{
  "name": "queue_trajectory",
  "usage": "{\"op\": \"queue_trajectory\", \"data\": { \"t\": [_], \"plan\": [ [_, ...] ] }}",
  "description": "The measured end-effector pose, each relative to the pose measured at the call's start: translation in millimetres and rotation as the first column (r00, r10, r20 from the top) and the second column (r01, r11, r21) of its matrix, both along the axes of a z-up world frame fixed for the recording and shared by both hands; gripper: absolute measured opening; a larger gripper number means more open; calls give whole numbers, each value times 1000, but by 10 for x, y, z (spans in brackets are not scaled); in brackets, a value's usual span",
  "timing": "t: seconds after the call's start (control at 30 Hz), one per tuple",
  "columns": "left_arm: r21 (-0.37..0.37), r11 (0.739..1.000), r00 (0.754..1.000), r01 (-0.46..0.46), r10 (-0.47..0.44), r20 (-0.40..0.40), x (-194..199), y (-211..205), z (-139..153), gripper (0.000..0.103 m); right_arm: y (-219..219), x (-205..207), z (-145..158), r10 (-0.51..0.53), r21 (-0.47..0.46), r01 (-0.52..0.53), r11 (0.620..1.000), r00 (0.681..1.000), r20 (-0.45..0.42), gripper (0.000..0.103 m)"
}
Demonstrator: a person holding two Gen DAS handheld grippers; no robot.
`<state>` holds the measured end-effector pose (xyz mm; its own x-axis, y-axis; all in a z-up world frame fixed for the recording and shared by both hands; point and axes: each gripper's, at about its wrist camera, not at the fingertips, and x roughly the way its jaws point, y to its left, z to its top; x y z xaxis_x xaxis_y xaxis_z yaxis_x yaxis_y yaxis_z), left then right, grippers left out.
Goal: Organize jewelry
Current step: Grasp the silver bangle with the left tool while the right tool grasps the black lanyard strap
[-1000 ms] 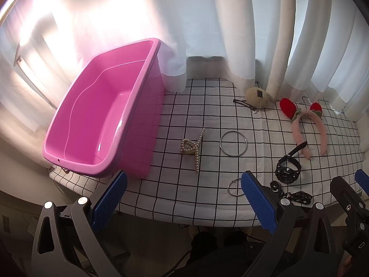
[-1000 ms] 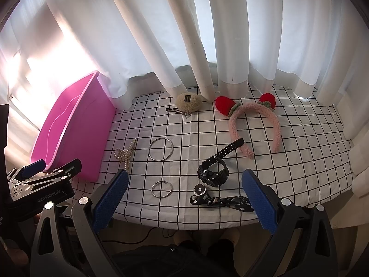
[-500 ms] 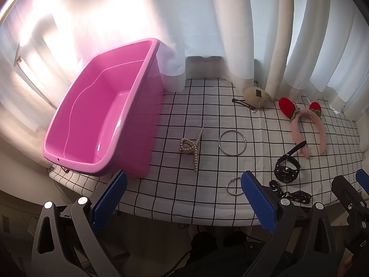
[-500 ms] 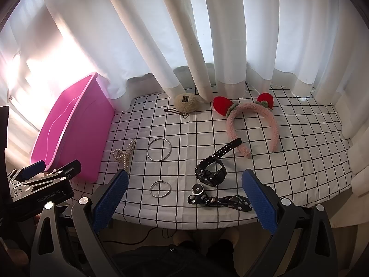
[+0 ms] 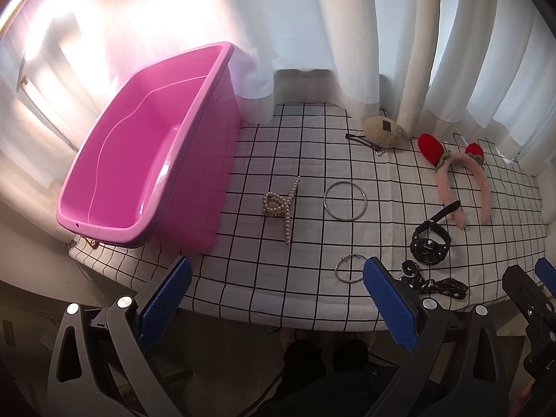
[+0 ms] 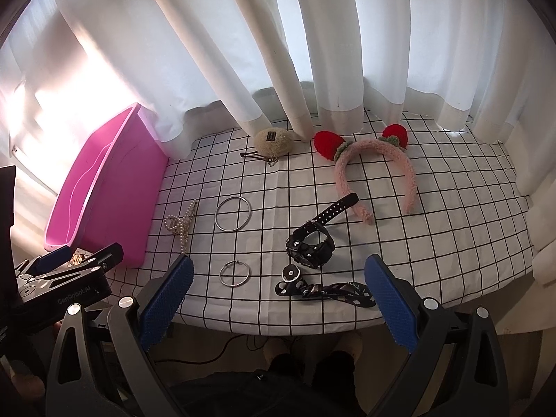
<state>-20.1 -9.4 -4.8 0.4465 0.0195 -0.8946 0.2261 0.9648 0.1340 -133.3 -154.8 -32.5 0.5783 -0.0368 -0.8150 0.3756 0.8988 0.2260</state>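
A pink plastic tub stands empty at the table's left. On the checked cloth lie a pearl hair claw, a large silver bangle, a small silver ring, a black watch, a black patterned strap, a pink strawberry headband and a beige fluffy clip. My left gripper and right gripper are open and empty, held before the table's front edge.
White curtains hang behind the table and touch its back edge. The right gripper's tip shows at the lower right of the left view; the left gripper's body shows at the lower left of the right view.
Both grippers have risen or drawn back slightly, so the table items sit a little higher in view. Nothing on the table has moved.
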Motion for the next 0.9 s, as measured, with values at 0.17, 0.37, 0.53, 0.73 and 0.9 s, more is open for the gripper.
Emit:
{"op": "queue_trajectory", "data": {
  "t": [0.17, 0.37, 0.53, 0.73, 0.9],
  "plan": [
    [-11, 1000, 999, 16, -16, -37, -23, -25, -250, 97, -109, -63, -215, 2, 36, -1, 999, 999, -40, 94],
    [-48, 999, 993, 12, -17, -117, -23, 21, -759, 97, -353, -185, -678, -17, 79, 27, 996, 992, -127, 94],
    [-53, 997, 989, 54, -61, -137, -37, -76, -1137, 97, -434, -201, -1051, 26, 54, -16, 998, 983, -181, 94],
    [-111, 993, 981, 43, -63, -182, -1, -161, -1532, 97, -451, -99, -1491, 116, 22, -114, 993, 970, -215, 94],
    [-114, 993, 983, 31, -51, -178, 50, -262, -1725, 97, -456, -36, -1752, 172, 4, -176, 984, 960, -221, 94]
  ]
}}
